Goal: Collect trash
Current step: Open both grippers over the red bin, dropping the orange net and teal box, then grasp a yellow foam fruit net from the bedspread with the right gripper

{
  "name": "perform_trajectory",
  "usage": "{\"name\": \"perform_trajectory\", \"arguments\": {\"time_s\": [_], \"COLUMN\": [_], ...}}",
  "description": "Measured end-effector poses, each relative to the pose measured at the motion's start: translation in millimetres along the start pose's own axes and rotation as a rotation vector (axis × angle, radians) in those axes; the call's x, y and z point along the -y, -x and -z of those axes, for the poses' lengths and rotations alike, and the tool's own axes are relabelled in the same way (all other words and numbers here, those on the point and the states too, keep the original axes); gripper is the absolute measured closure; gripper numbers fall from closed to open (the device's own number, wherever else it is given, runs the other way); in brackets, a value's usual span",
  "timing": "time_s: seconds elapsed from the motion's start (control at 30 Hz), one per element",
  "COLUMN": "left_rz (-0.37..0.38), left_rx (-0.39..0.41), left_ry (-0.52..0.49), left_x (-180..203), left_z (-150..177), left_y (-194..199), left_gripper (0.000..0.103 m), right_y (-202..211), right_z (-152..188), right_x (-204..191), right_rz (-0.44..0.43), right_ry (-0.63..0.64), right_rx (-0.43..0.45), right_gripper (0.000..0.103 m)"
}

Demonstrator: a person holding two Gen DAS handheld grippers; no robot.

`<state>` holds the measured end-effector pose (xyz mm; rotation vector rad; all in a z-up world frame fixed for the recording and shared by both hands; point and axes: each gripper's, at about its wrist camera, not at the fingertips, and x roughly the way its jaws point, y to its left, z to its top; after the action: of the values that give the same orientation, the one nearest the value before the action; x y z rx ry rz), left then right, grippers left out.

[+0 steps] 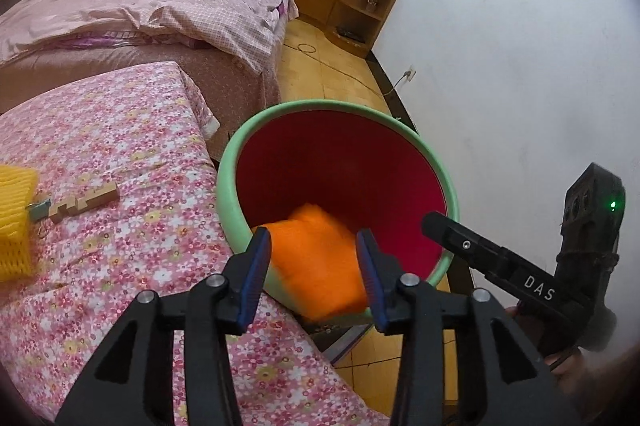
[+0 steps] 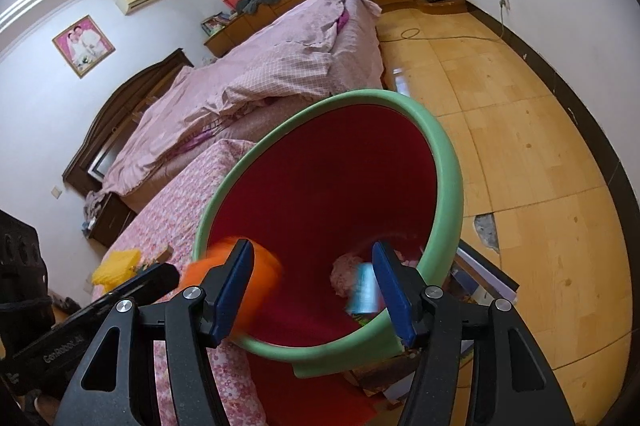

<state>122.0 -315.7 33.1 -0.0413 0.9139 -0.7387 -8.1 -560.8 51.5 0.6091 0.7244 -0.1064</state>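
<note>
Blue pads [image 1: 256, 278] of my left gripper [image 1: 314, 276] stand apart, and a blurred orange piece of trash [image 1: 320, 262] sits in the gap between them without the pads pressing on it. It hangs over the near rim of the trash bin [image 1: 240, 146], a red bucket with a pale green rim that stands beside the flowered bedspread [image 1: 120, 154]. Whether the orange piece touches the rim I cannot tell, since it is smeared.

My right gripper [image 2: 314, 286] also has its jaws apart, with nothing clamped; its fingers reach over the near rim, one inside the bin and one just outside its edge. From that view the orange piece [image 2: 264, 274] shows behind the left pad, at the bin's lip [image 2: 452, 162]. Down inside the bin lie a pinkish wad [image 2: 346, 272] and a small light-blue item [image 2: 362, 290], both blurred.

On the bedspread, well apart from the bin, lie a notched wooden block [image 1: 86, 204] and a yellow foam net [image 1: 14, 222].
</note>
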Motion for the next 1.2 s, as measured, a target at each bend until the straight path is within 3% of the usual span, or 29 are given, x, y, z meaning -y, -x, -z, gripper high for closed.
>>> {"name": "perform_trajectory", "arguments": {"time_s": [0.53, 0.87, 1.2], "left_rz": [-0.09, -0.221, -0.303], "left_rx": [0.077, 0.128, 0.172], "left_ry": [0.126, 0.213, 0.315], "left_x": [-33.4, -81.4, -131.2], "left_z": [17.2, 39.0, 64.7], "left_y": [57.2, 109.9, 157.7], "left_gripper": [0.059, 0.059, 0.059], "right_y": [15.9, 16.1, 19.2], "right_z": [3.6, 18.2, 40.2], "right_x": [-19.5, -69.7, -131.4], "right_rz": [-0.024, -0.09, -0.139], "right_ry": [0.045, 0.12, 0.204], "right_rx": [0.005, -0.012, -0.032], "right_gripper": [0.039, 0.039, 0.039]}}
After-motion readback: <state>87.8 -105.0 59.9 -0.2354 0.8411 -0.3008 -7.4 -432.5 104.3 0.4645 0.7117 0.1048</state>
